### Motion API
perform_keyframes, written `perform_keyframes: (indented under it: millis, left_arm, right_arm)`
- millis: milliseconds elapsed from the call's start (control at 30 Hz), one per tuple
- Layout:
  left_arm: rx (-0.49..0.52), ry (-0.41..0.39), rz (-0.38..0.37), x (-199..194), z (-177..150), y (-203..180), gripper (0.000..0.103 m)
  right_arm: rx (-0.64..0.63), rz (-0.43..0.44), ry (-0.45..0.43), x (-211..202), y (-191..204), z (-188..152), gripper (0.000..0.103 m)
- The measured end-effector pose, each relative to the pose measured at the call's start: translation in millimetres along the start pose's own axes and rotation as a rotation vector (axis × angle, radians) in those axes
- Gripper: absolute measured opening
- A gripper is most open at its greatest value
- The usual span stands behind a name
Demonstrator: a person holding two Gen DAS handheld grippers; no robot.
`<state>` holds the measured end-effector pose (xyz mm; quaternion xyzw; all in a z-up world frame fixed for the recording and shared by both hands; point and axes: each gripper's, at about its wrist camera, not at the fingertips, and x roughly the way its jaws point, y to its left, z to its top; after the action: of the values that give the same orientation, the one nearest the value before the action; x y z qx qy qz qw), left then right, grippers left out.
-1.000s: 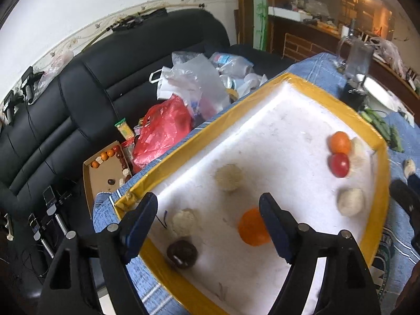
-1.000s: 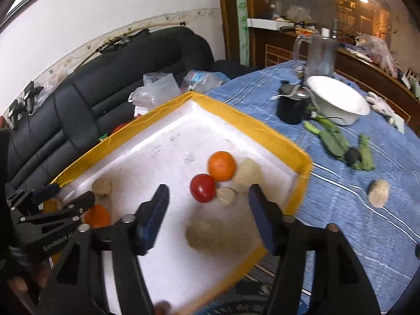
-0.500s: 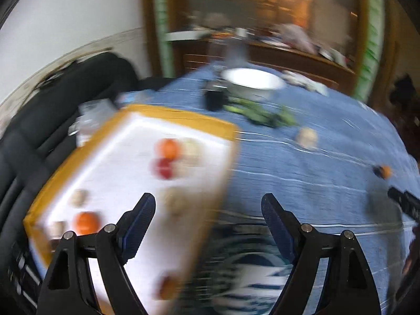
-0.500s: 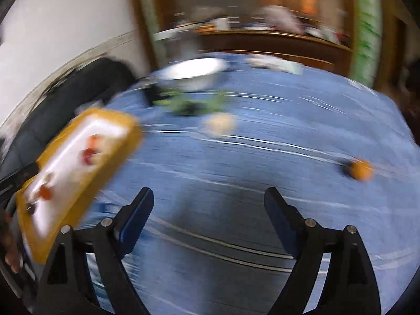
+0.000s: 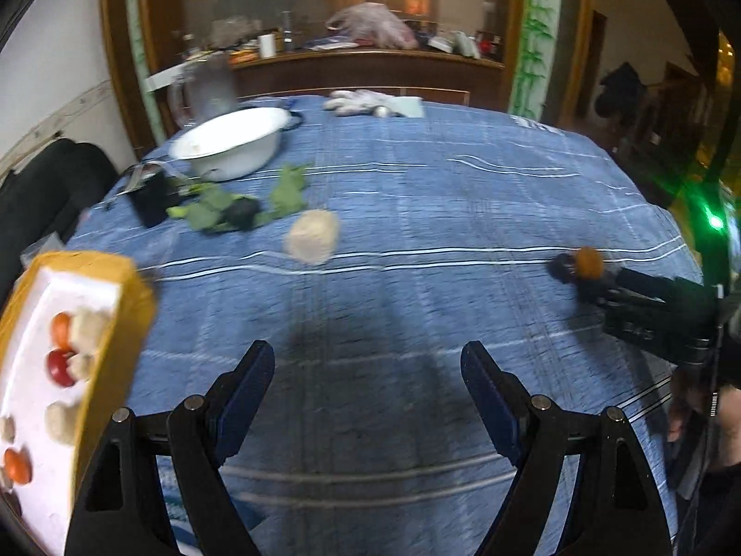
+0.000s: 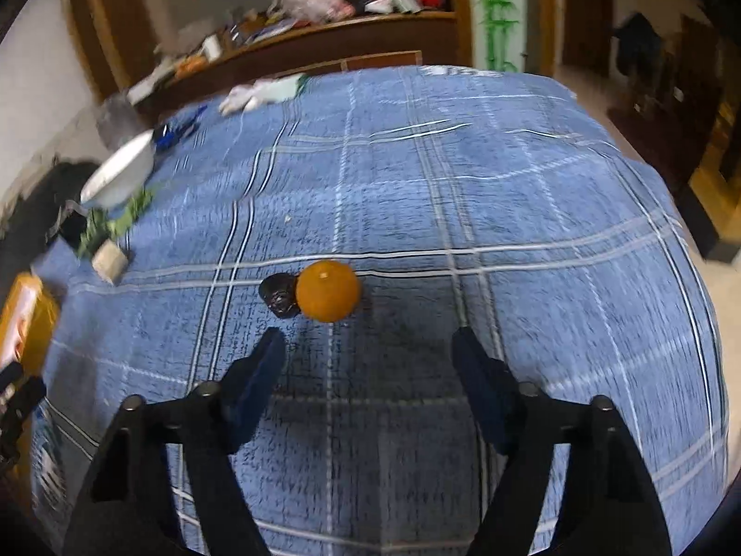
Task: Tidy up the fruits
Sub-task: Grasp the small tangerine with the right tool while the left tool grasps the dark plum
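Blue checked tablecloth (image 6: 463, 185), wooden sideboard (image 5: 361, 69) behind

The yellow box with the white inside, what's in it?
In the yellow box you can see two orange fruits, a red tomato and some pale lumpy pieces. Part of the box runs off the picture's edge, so anything there stays hidden.

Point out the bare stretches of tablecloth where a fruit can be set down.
Free: the wide cloth between the pale lump and the orange, and the far right half of the tablecloth. Crowded: the corner by the white bowl, greens and yellow tray.
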<state>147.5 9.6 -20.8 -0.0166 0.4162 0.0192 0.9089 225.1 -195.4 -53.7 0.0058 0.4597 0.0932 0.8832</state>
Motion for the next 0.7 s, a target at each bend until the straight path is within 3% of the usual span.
perform_keyframes:
  millis: [100,267,333,367,467,633,700]
  left_arm:
    - [0.013,0.005,-0.031,9.9,6.8,-13.6,0.082]
    - [0.054,-0.016,-0.081,25.0,20.9,-42.6,0.082]
    - [0.074,-0.013,-0.123,34.9,26.6,-61.0,0.082]
    - [0.084,-0.009,-0.137,39.7,29.5,-68.0,0.082]
    - [0.108,-0.006,-0.175,56.9,37.2,-96.8,0.08]
    - [0.163,0.052,-0.183,84.1,43.3,-133.1,0.055]
    - [0.149,0.044,-0.162,87.5,46.0,-133.1,0.035]
  right_arm:
    - [-0.074,-0.042,-0.008,11.5,2.4,1.1,0.063]
    - [-0.127,-0.032,-0.019,25.0,6.3,19.5,0.054]
    - [-0.131,-0.021,-0.02,27.2,5.8,22.9,0.036]
    - [-0.136,-0.023,-0.022,27.0,5.0,23.1,0.033]
    - [-0.129,-0.027,-0.024,23.0,-1.4,20.8,0.033]
    - [-0.031,-0.062,-0.023,10.2,-43.9,10.3,0.033]
    - [0.003,-0.063,-0.028,4.7,-56.7,5.5,0.033]
